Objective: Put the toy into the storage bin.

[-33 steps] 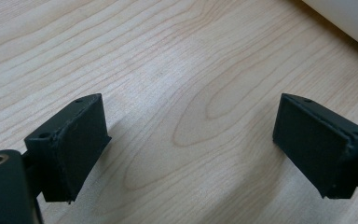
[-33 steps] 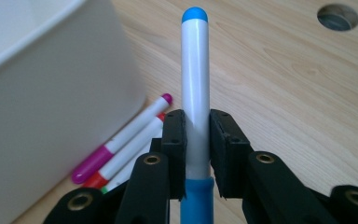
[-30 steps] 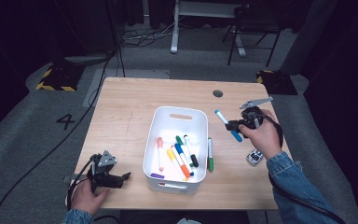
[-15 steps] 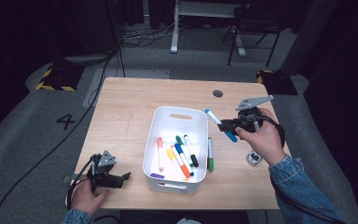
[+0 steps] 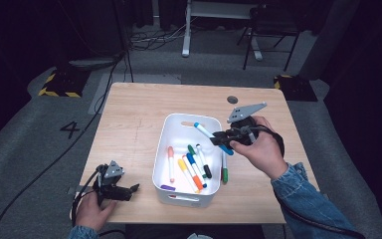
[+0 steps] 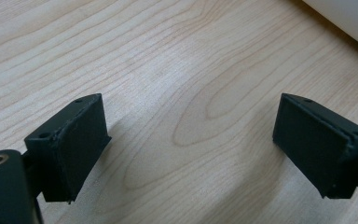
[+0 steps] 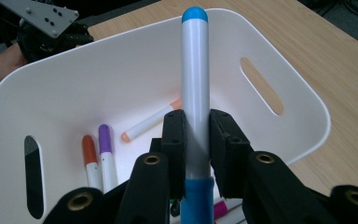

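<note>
A: Why is the white-barrelled marker with the blue cap [image 7: 195, 84] held out level like that?

B: The right gripper [image 5: 222, 139] is clenched on its barrel near the blue end, so its free tip pokes past the jaws over the white plastic bin [image 5: 170, 130], probably ready to drop in among the other markers [image 5: 193, 168].

A: And the green marker [image 5: 224, 169]?

B: It lies on the wooden table [image 5: 134, 114], just below that gripper, outside the bin.

A: The left gripper [image 5: 125, 189]?

B: Jaws apart, gripping nothing, parked beside the bin.

The left tongs [image 6: 191, 149] stood wide open just above the tabletop [image 6: 168, 70], with nothing between the two black jaws. Bare light wood grain lay beneath. A white bin [image 6: 349, 18] edge crossed the upper right corner.
</note>
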`<state>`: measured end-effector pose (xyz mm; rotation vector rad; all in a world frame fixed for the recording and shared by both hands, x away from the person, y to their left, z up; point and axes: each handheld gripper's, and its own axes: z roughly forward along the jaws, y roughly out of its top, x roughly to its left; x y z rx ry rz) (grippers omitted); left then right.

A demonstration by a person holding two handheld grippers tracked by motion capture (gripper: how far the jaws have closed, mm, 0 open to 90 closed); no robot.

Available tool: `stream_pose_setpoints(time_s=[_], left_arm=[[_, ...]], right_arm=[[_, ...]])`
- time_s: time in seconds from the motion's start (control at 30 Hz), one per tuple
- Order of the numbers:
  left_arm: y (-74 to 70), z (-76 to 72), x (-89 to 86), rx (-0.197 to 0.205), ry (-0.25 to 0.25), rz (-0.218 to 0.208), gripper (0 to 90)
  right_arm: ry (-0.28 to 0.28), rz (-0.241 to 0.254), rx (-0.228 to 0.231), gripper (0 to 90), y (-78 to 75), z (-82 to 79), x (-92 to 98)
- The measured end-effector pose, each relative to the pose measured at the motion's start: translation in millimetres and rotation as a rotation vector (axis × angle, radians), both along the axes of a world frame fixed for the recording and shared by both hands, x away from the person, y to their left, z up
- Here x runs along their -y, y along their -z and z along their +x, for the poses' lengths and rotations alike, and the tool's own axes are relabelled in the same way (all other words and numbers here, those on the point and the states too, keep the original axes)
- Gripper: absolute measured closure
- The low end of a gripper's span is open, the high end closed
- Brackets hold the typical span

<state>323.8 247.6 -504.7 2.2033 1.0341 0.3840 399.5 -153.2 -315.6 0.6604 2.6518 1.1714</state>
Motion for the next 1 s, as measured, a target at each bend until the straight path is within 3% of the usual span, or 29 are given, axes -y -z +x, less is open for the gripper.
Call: stream_pose_setpoints(time_s=[0.5, 1.0], left_arm=[[-0.3, -0.1, -0.2, -0.005, -0.008, -0.004, 11.2], [-0.3, 0.4, -0.7, -0.004, -0.005, -0.003, 11.3]], right_arm=[[-0.069, 0.004, -0.003, 77.0, 4.8, -8.3, -31.4], [-0.114, -0.116, -0.015, 77.0, 30.9, -10.9, -43.7]])
